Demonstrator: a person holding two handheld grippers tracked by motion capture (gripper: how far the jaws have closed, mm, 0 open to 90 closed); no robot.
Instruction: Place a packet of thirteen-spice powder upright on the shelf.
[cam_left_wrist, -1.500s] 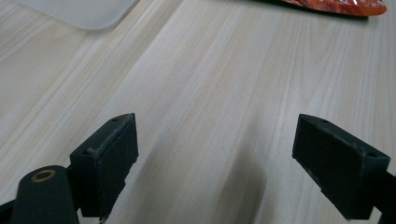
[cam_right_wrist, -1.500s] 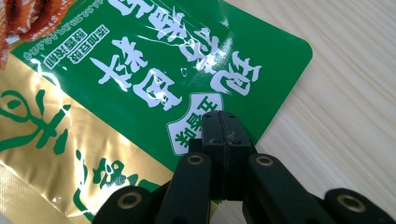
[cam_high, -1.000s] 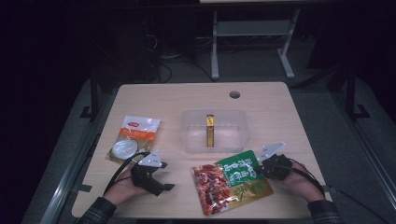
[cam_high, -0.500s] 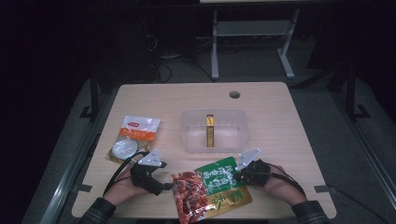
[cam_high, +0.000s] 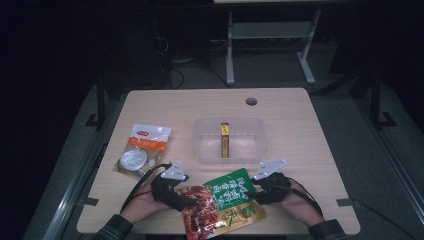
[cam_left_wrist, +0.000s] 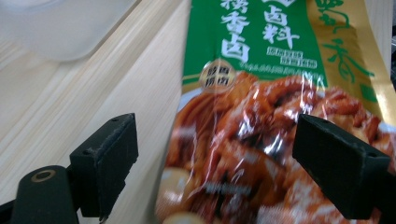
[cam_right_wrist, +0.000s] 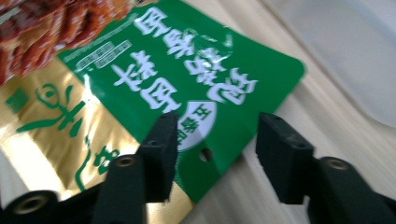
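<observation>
A food pouch (cam_high: 225, 205), green and gold with a red picture end, lies flat near the table's front edge. My left gripper (cam_high: 192, 201) is at its left, red end. In the left gripper view the gripper (cam_left_wrist: 219, 163) stands wide open and the red end of the pouch (cam_left_wrist: 261, 116) lies between the jaws, untouched by them. My right gripper (cam_high: 250, 192) is at the pouch's right, green corner. Its jaws have just been opening. In the right gripper view the gripper (cam_right_wrist: 217, 149) is open over that green corner (cam_right_wrist: 163, 79), with no pad pressing on it.
A clear plastic container (cam_high: 205, 150) sits mid-table with a yellow stick packet (cam_high: 225, 141) inside. An orange-and-white packet (cam_high: 147, 137) and a white round pack (cam_high: 132, 161) lie at the left. A cable hole (cam_high: 251, 101) is near the far edge of the table (cam_high: 300, 140).
The right gripper dragged the pouch leftward, then let go of it. The left gripper shifted right until its open jaws straddled the pouch's red end.
</observation>
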